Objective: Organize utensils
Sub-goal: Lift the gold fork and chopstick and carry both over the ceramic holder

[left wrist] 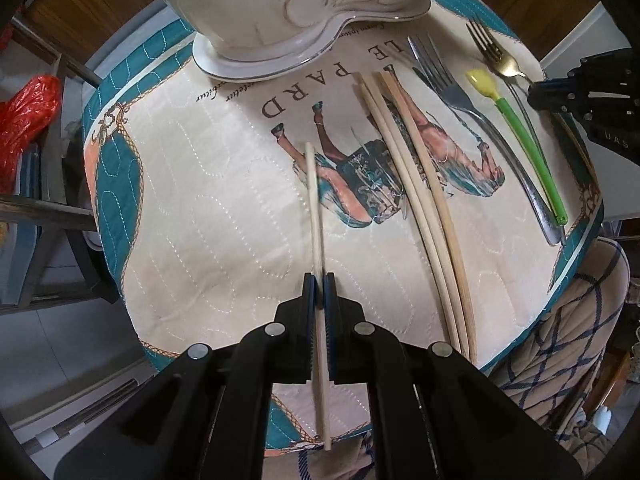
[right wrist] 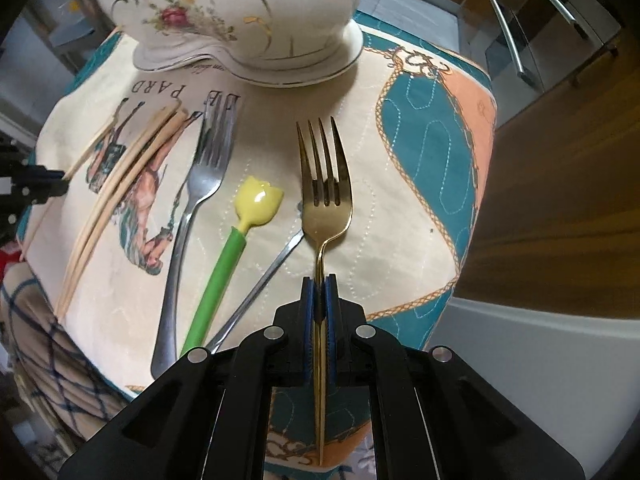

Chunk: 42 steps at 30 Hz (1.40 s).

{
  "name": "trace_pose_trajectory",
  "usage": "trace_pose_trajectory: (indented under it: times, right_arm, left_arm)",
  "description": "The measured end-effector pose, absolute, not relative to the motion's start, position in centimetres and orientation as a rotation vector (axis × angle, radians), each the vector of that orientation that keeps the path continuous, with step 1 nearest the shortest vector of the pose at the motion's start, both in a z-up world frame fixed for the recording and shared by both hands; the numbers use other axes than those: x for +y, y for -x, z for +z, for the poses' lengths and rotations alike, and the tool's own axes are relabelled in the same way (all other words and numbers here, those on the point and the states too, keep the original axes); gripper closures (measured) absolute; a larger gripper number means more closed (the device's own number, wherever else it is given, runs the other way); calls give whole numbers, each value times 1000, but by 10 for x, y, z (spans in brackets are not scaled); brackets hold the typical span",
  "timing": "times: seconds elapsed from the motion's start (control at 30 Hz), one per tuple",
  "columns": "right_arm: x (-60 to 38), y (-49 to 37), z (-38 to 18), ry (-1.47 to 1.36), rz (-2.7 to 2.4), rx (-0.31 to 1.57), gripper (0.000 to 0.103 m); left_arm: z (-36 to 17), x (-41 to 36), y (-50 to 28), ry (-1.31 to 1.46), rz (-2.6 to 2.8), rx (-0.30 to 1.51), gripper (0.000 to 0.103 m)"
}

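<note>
Near the mat (left wrist: 200, 184) edge, left claw (left wrist: 319, 286) grips chopstick (left wrist: 314, 200) (right (right wrist: 319, 290) — gold fork (right wrist: 325, 200)).

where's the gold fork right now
Right wrist view, centre: the gold fork is clamped in the right gripper, tines toward the vase, right of the green spoon.

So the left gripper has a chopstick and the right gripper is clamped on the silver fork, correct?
Not quite. The left gripper does hold a chopstick, but the right gripper is clamped on the gold fork, as the right wrist view shows. The silver fork lies on the placemat, beside the green-handled utensil.
</note>
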State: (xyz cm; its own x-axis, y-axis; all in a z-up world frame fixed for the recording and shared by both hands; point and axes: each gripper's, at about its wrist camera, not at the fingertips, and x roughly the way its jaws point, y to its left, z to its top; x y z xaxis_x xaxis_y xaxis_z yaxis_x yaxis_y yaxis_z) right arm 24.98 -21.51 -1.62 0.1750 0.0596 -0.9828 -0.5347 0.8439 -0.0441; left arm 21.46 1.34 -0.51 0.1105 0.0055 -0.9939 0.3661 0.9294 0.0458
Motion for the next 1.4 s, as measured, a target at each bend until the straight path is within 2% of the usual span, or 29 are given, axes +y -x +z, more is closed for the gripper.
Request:
trace_pose_trajectory:
  times: [0.27,0.5,0.67,1.0,1.4]
  right_arm:
    - [-230,-222,20,350,536,1211,96]
    - [-248,-198,66,212,621,1002,96]
    - [-248,-199,85,131,646,881,96]
    - [-236,-206,127,80,645,641,97]
    - [-219,-214,164,3,675,386,97]
  left_arm:
    - [31,39,-190,-131,-350,1254,99]
    - [85,61,-167,-25,-349,942,99]
    - [102,63,-169,67,-324,762,99]
    - [141,56,-180,143,-262,487,99]
    - [179,44,-212,161,-218,251,99]
